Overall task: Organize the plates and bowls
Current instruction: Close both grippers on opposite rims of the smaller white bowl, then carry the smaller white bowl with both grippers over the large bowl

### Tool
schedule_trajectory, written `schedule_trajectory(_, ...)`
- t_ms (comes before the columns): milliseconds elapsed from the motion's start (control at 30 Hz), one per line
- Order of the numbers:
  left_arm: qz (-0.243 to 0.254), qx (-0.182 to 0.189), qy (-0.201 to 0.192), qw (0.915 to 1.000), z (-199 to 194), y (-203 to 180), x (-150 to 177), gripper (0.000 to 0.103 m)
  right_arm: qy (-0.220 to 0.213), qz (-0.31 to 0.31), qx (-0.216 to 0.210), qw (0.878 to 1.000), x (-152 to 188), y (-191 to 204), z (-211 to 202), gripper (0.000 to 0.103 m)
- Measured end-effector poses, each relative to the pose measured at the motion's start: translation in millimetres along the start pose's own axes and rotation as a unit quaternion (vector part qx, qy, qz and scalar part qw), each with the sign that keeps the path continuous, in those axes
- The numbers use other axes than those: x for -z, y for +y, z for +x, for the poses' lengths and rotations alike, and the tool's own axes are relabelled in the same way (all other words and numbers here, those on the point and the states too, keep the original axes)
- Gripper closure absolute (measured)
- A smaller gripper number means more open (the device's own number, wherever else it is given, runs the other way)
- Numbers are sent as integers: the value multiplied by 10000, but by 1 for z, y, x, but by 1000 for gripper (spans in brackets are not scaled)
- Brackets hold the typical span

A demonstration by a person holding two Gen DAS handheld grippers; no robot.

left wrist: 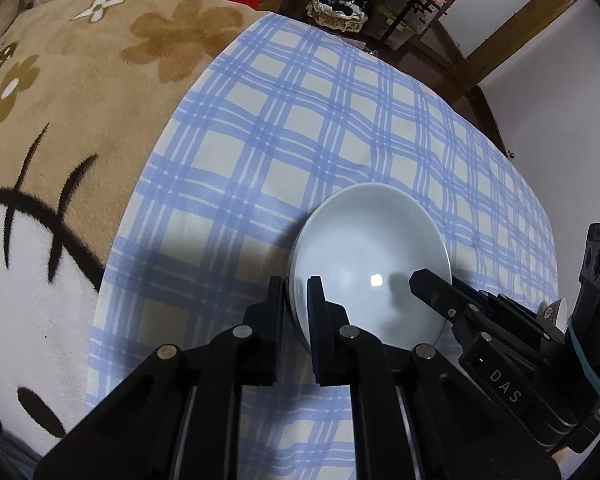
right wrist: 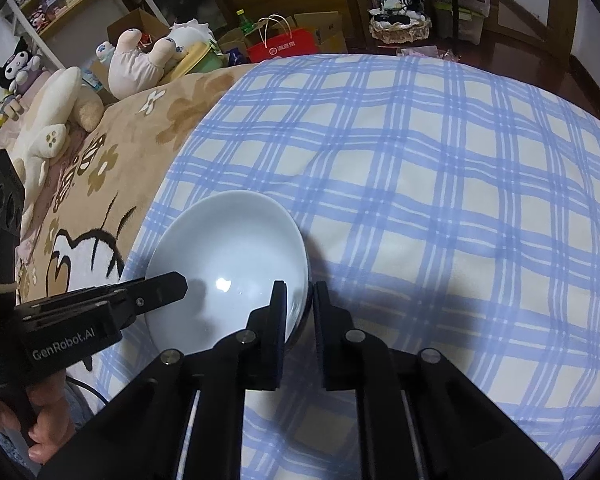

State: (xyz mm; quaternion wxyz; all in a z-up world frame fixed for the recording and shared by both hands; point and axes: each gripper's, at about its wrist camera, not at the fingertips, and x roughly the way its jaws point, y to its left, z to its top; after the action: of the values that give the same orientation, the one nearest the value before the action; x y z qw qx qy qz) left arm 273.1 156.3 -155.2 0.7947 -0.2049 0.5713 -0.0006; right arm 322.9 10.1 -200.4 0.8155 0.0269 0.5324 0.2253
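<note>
A white bowl (left wrist: 368,256) sits over the blue checked cloth (left wrist: 300,120); it also shows in the right wrist view (right wrist: 228,256). My left gripper (left wrist: 297,304) is shut on the bowl's left rim, one finger inside and one outside. My right gripper (right wrist: 300,304) is shut on the bowl's right rim the same way. In the left wrist view the right gripper (left wrist: 432,284) reaches in over the bowl's right side. In the right wrist view the left gripper (right wrist: 168,284) reaches in from the left. Whether the bowl rests on the cloth or is lifted I cannot tell.
A tan cartoon blanket (left wrist: 60,120) lies left of the cloth. Plush toys (right wrist: 132,60) sit at the far left. A red bag (right wrist: 280,46), boxes and shelves stand beyond the bed. A small patterned cup (left wrist: 556,310) peeks out behind the right gripper.
</note>
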Motion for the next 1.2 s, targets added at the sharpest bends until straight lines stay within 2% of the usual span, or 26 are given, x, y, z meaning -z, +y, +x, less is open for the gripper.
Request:
schedule_trajectory(233, 173, -147, -160, 9996, -6, -6, 4, 93, 31, -77, 52, 10000, 4, 0, -2, 90)
schedule_trajectory(567, 282, -43, -273, 9992, -18, -17, 9, 92, -166, 180, -95, 9997, 13, -10, -20, 90)
schedule_trajectory(1033, 340, 44, -497, 9982, -45, -25, 23, 93, -442, 168, -183, 9987, 23, -1, -52, 90)
schedule_trajectory(1200, 537, -25, -608, 9967, -59, -35, 32, 93, -536, 149, -177, 9983, 29, 1, -68, 90)
